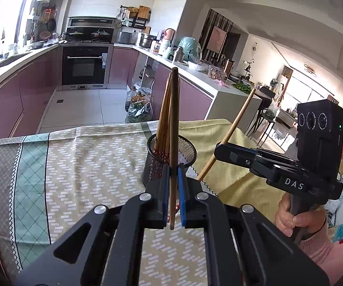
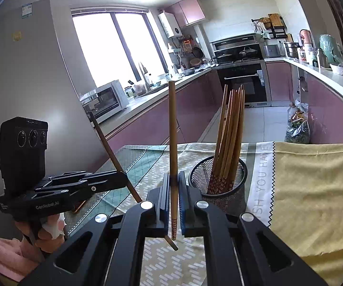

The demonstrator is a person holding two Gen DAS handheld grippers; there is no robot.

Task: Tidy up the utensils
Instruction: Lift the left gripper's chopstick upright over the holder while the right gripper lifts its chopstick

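Kitchen counters fill the background; your left gripper (image 1: 173,191) pinches one chopstick (image 1: 174,128) upright at frame centre, your right gripper (image 2: 173,197) another (image 2: 173,143); you're mid-loading, so next lift each over the mesh cup (image 2: 219,181) right of centre and release.

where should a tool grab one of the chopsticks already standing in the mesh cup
Grip a chopstick in the bundle on its bare upper shaft, well above the mesh cup rim. Come from above and the near side: the sticks stand nearly upright, leaning away, tops fanned apart, while the patterned lower ends sit packed inside the mesh.
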